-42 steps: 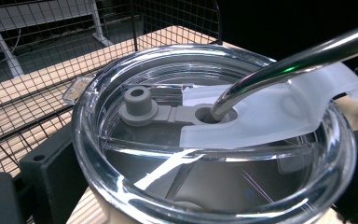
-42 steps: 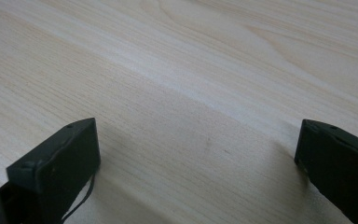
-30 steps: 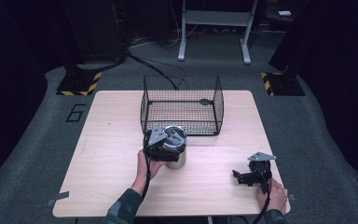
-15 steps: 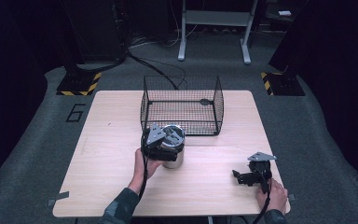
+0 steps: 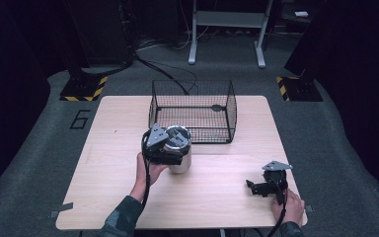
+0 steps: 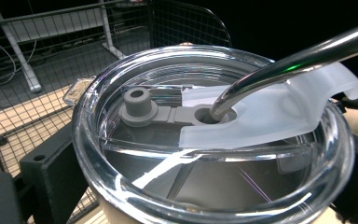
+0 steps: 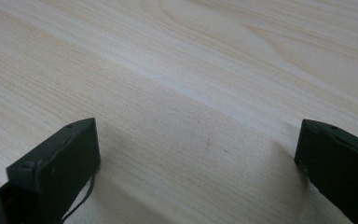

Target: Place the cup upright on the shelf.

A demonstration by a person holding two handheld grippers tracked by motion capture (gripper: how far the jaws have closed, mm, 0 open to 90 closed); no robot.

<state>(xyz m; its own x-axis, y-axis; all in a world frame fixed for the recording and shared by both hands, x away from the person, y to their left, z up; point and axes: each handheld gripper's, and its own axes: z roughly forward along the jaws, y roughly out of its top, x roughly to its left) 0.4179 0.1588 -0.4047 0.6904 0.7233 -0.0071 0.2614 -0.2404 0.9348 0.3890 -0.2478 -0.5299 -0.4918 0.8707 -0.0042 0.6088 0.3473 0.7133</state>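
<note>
A steel tumbler (image 5: 181, 154) with a clear lid (image 6: 205, 154) and a bent metal straw (image 6: 303, 56) stands on the wooden table (image 5: 113, 133), just in front of the wire basket (image 5: 192, 106). My left gripper (image 5: 173, 154) is shut on the tumbler's upper body, with its black jaws against both sides of the lid in the left gripper view. A grey stopper (image 6: 137, 105) sits on the lid beside the straw hole. Near the table's front right corner my right gripper (image 5: 254, 187) lies low on the wood. It is open (image 7: 196, 154), with bare table between its fingers (image 7: 60, 163).
The black wire basket, open at the top, stands at the middle back of the table, about a hand's width beyond the tumbler. Grey carpet, a metal stand (image 5: 227, 29) and hazard-striped bases (image 5: 84, 89) lie past the far edge.
</note>
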